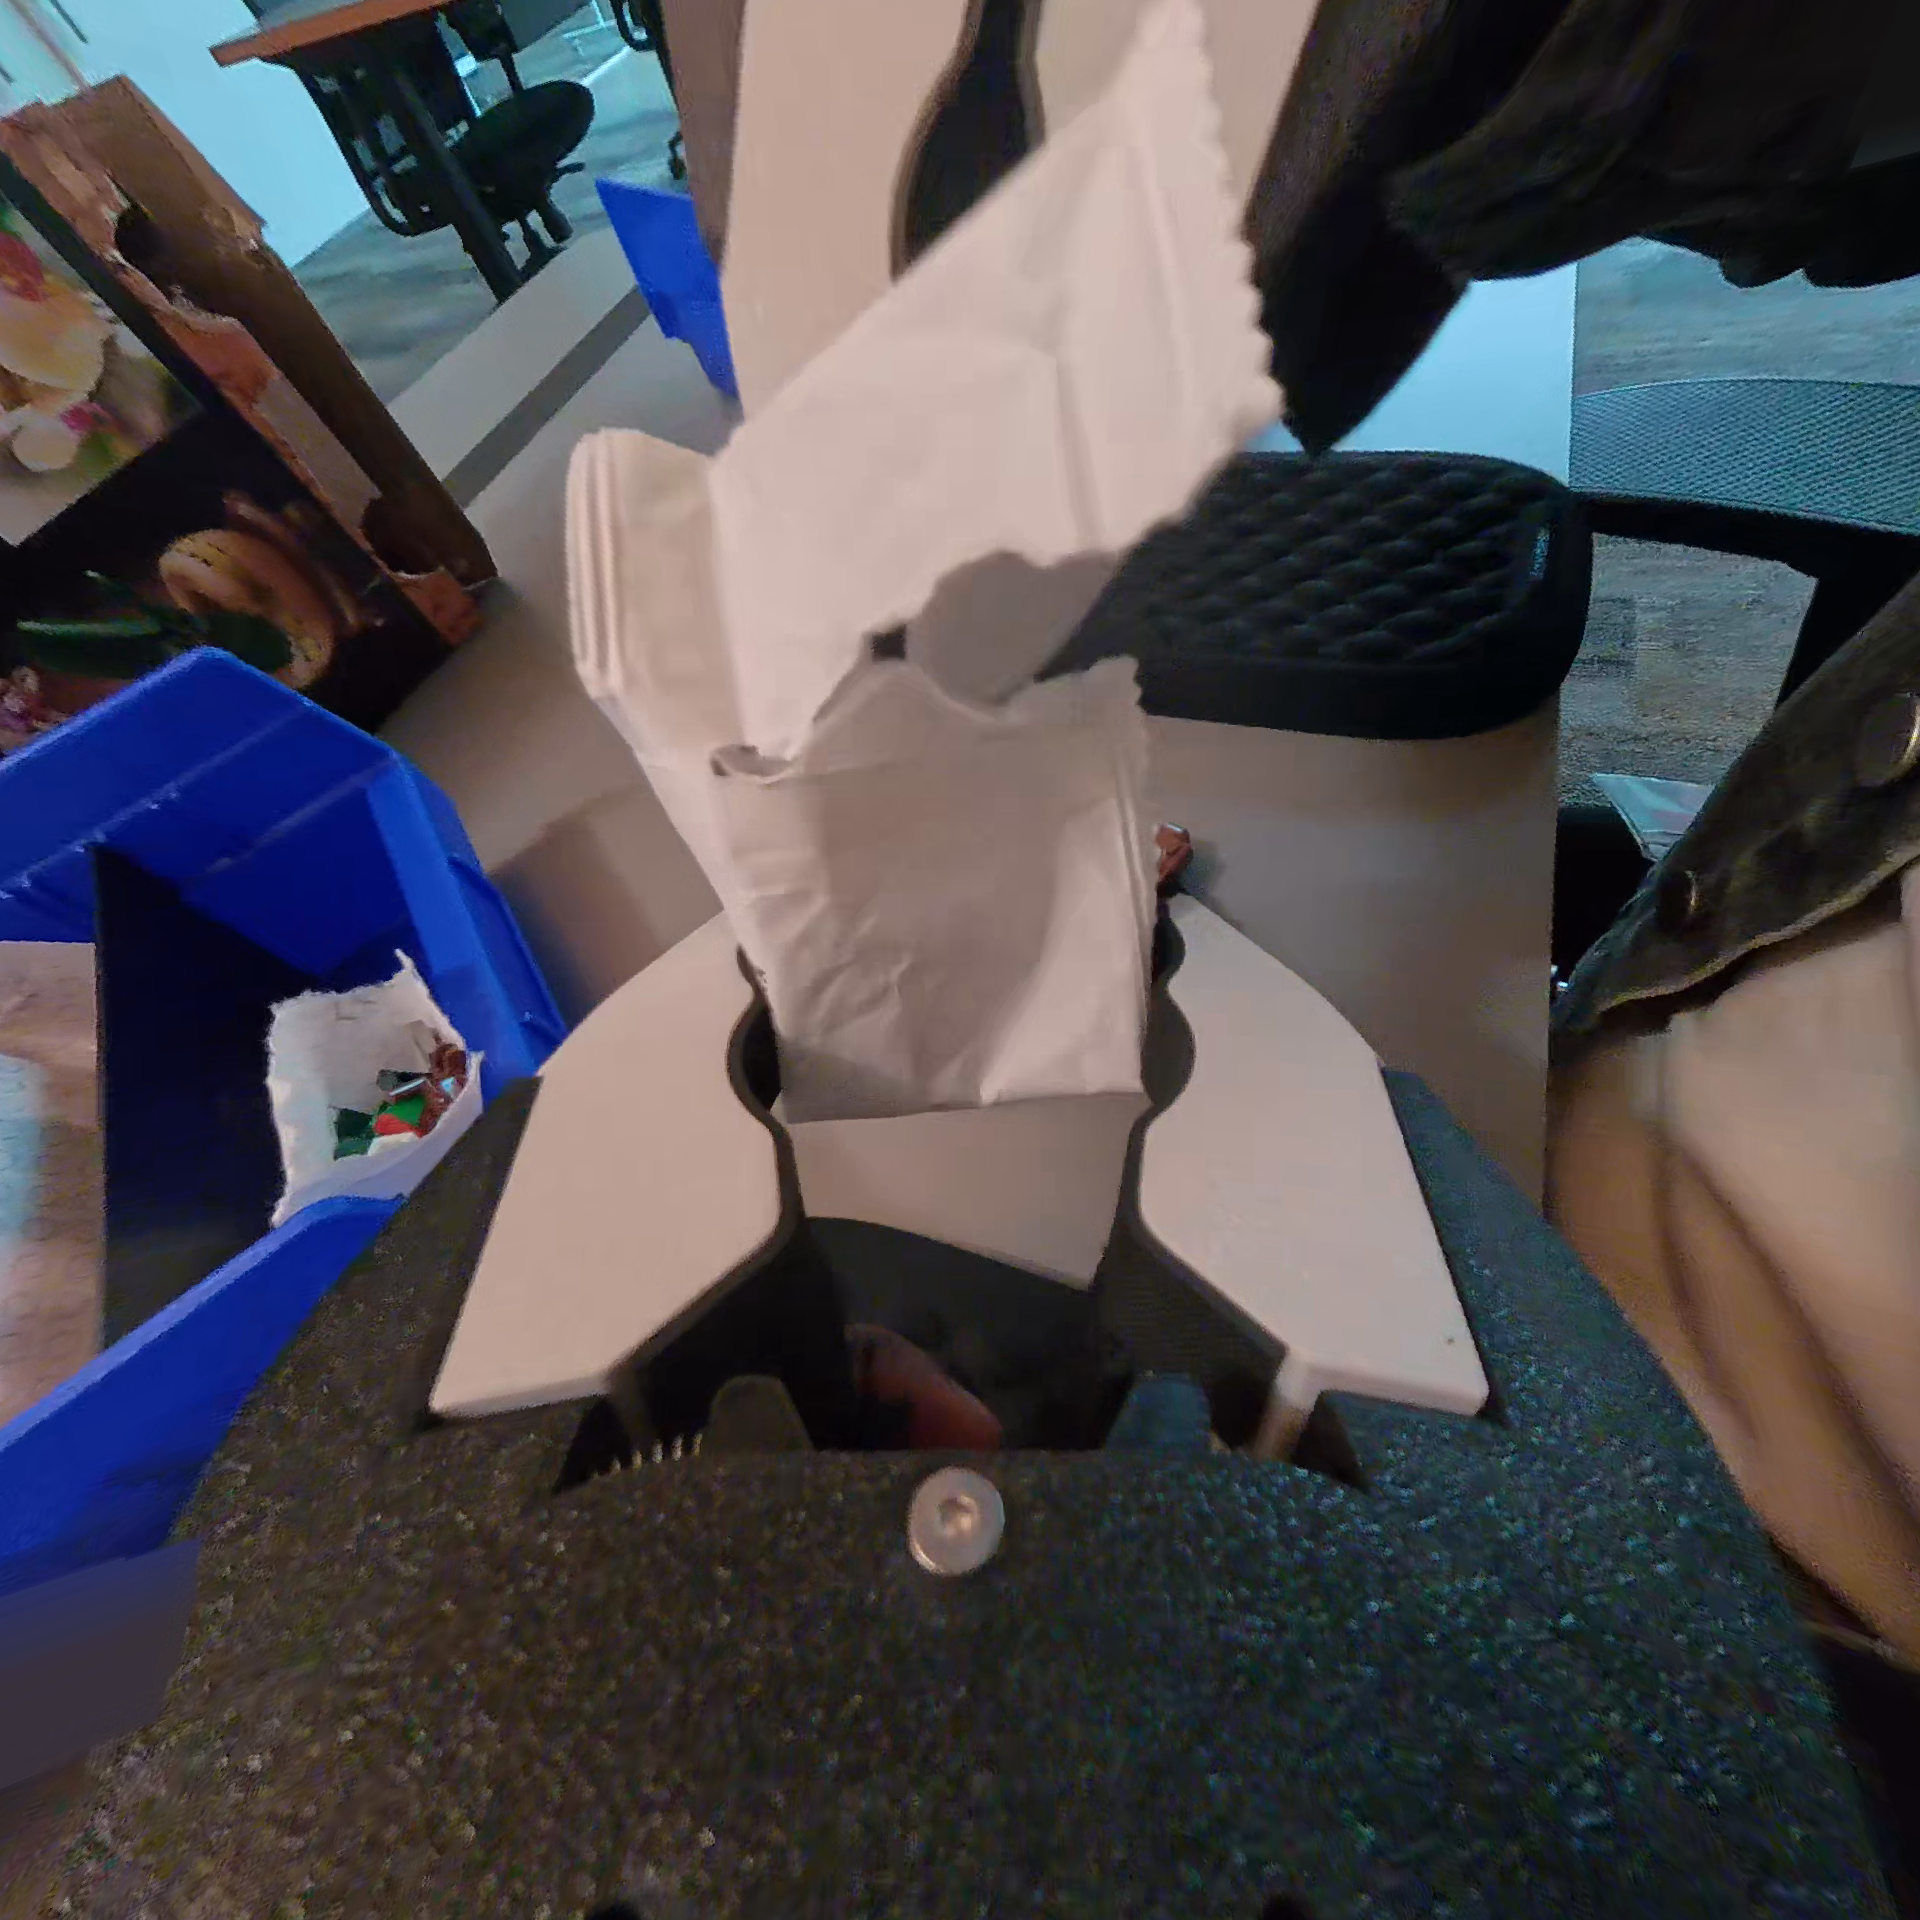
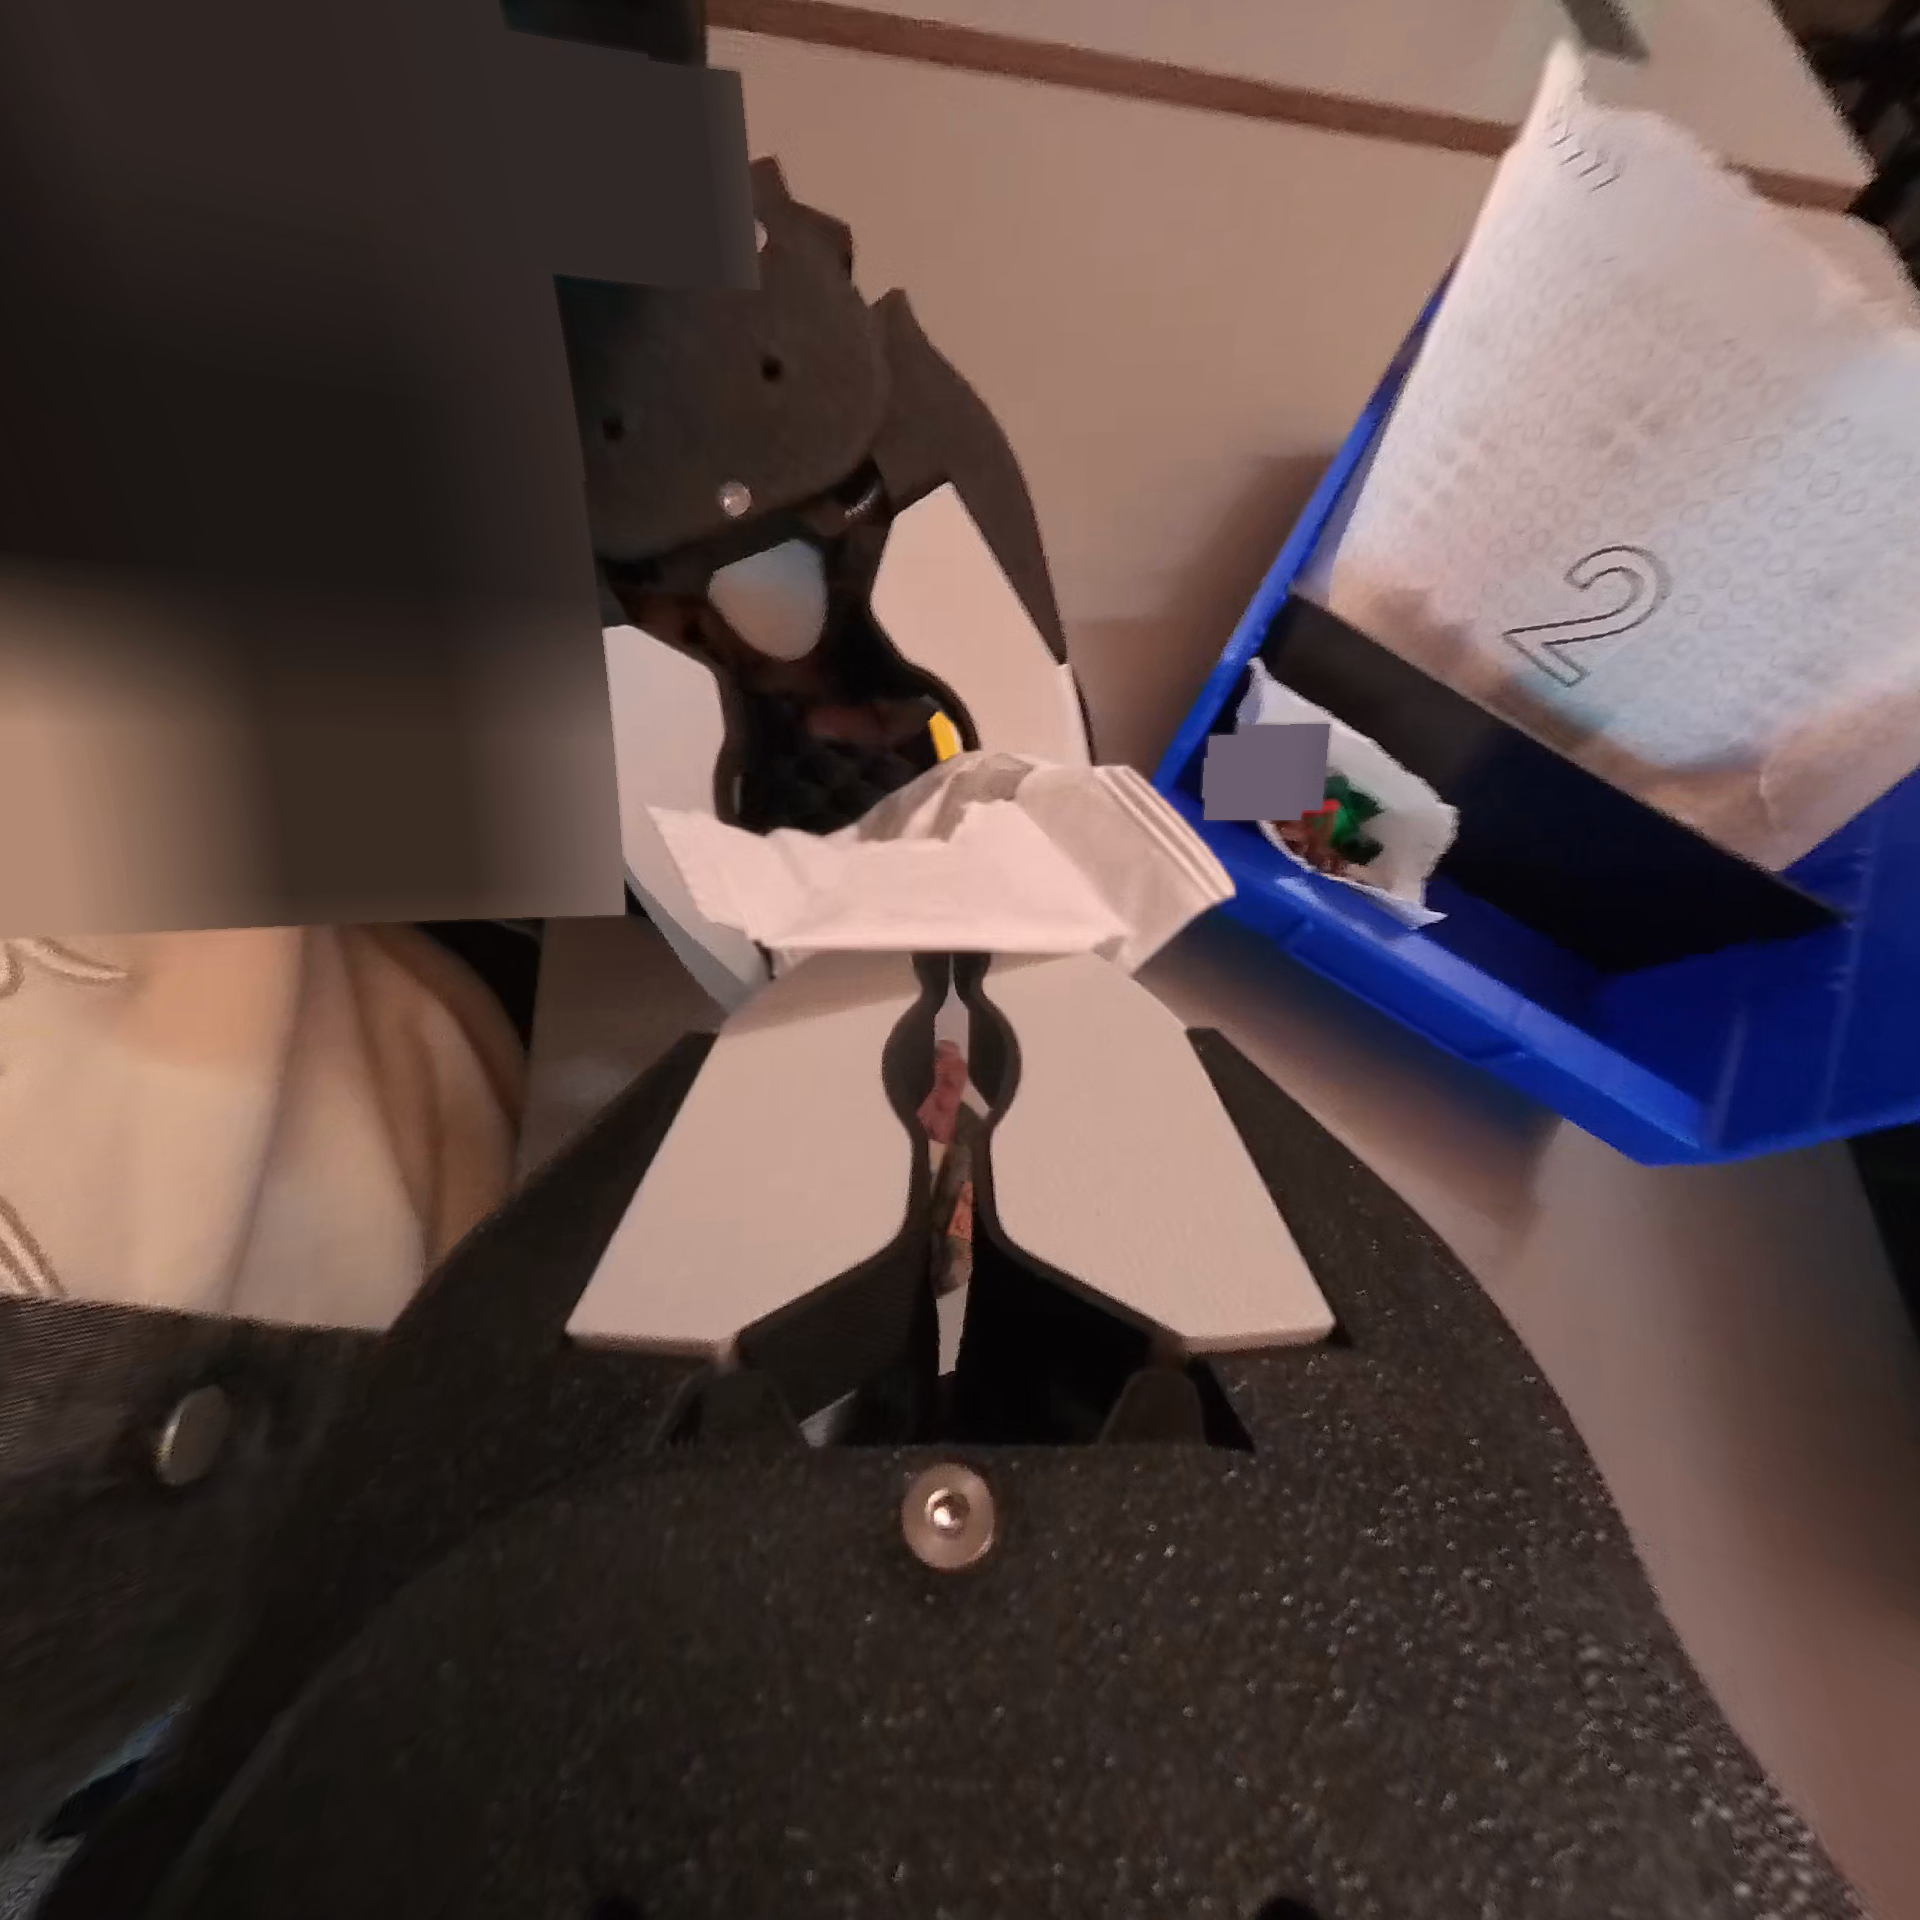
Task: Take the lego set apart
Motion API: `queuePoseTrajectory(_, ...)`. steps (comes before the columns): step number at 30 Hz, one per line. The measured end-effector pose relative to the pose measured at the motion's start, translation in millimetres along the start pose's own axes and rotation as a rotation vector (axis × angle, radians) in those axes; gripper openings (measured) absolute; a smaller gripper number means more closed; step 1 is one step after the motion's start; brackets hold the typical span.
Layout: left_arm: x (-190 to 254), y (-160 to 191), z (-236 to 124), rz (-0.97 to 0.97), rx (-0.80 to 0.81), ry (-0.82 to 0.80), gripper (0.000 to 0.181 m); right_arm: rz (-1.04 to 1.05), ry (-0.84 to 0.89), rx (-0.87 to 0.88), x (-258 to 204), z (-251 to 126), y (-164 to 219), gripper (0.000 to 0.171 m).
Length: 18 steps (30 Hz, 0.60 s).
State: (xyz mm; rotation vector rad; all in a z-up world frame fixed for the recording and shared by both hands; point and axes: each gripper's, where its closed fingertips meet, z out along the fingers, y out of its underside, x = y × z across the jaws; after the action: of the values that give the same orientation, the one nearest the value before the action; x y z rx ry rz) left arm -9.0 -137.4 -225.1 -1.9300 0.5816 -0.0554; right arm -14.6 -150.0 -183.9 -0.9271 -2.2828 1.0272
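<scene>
A white paper bag of the lego set stands upright between my left gripper's white fingers. My left gripper is shut on its lower part. The bag's top is torn open with a ragged edge. My right gripper is shut on the torn upper flap, which in the left wrist view hangs from above, where the right gripper's fingers reach down. Small reddish pieces show through the gap between the right gripper's fingers. The left gripper faces me in the right wrist view.
A blue bin at the left holds an opened white bag with small green and red pieces; the bin also shows in the right wrist view under a sealed white bag. The set's box, a black chair seat and a person's jacket are close. The grippers' ends are close to 4 cm from one another.
</scene>
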Motion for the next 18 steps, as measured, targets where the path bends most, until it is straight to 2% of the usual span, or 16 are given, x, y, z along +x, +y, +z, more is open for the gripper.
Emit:
queuePoseTrajectory(3,-1.3,2.8,3.9,0.03,-0.029,-0.024,0.068,0.063,-0.146,0.095,-19.5,-0.9,-10.4,0.0)
queuePoseTrajectory(5,-1.1,0.7,5.8,0.041,-0.02,-0.03,0.067,0.134,-0.183,0.116,-19.9,-0.8,-9.8,0.0)
queuePoseTrajectory(10,-10.5,2.4,9.3,0.159,-0.073,-0.141,0.065,0.122,-0.085,0.07,-10.1,5.4,3.5,0.0)
queuePoseTrajectory(14,-18.0,-2.6,14.4,0.247,-0.126,-0.267,0.064,0.138,-0.062,0.107,-14.0,12.0,1.3,0.0)
queuePoseTrajectory(18,-35.1,-22.3,12.3,0.329,-0.048,-0.482,0.058,0.126,0.21,0.083,18.3,11.1,14.6,0.0)
